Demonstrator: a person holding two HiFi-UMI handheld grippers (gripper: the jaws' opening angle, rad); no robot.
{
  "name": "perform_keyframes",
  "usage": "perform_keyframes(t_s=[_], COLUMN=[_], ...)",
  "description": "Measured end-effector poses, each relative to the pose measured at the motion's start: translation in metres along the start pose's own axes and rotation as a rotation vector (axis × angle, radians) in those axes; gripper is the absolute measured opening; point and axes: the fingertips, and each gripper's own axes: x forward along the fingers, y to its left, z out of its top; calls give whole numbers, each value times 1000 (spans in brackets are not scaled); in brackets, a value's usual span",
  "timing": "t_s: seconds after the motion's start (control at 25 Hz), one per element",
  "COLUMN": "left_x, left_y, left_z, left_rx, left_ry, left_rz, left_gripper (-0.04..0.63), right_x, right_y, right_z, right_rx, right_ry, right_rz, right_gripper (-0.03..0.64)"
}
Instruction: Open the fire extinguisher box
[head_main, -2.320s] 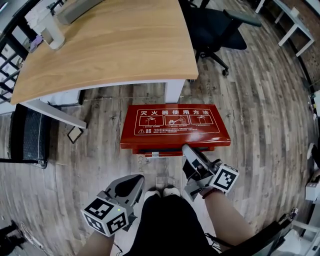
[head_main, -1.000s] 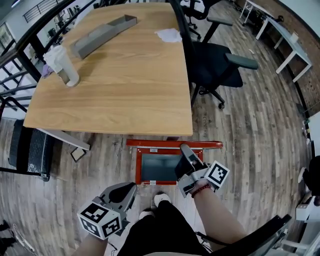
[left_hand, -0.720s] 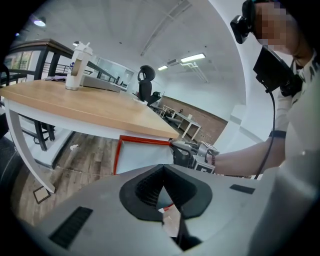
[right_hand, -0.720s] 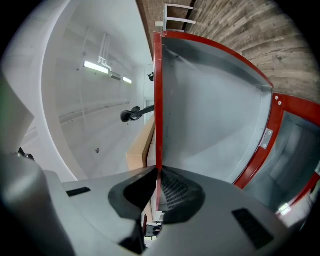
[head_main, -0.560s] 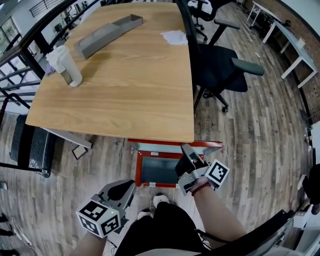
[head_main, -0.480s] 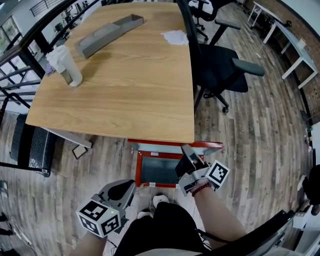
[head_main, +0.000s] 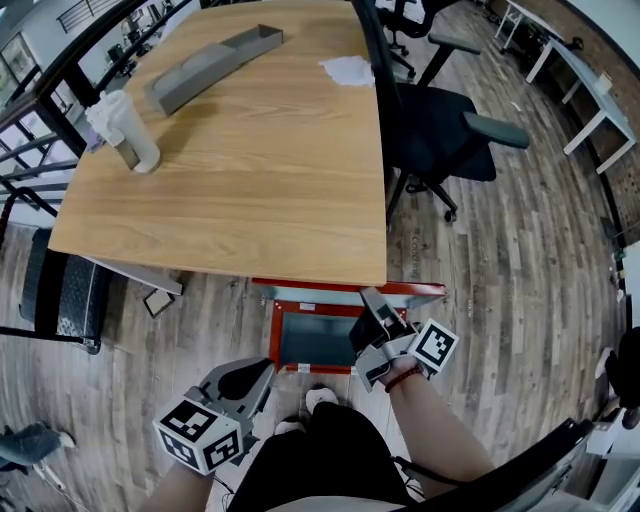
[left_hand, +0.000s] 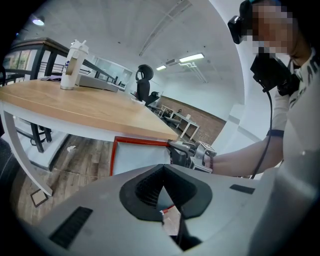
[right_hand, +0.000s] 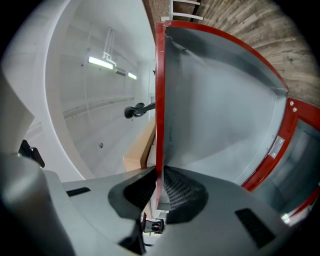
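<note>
Jaws of the right gripper (head_main: 375, 310) pinch the lid (right_hand: 215, 100) by its red edge, which runs straight up from them; the box (head_main: 274, 340) lies lower centre in the head view, with the left gripper (head_main: 250, 378) closed, empty and farther off

A grey tray (head_main: 212, 67) lies along the wooden table's (head_main: 250, 190) far edge. A white bottle (head_main: 125, 132) stands near the left edge. Crumpled paper (head_main: 348, 70) sits near the far right corner. A black chair (head_main: 440, 140) stands beside the right edge.
</note>
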Motion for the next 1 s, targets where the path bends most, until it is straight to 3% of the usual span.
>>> perform_keyframes(t_s=[0.68, 1.0], left_x=[-1, -6], left_y=[-8, -15], left_z=[10, 25], left_rx=[28, 33], left_ry=[-12, -44], left_rz=[-23, -27], left_gripper=[6, 6], right_x=[-30, -67], right_y=[-4, 0], right_z=[18, 32], right_rx=[75, 47], right_ry=[-77, -109], right_rz=[-16, -81], right_gripper=[35, 35])
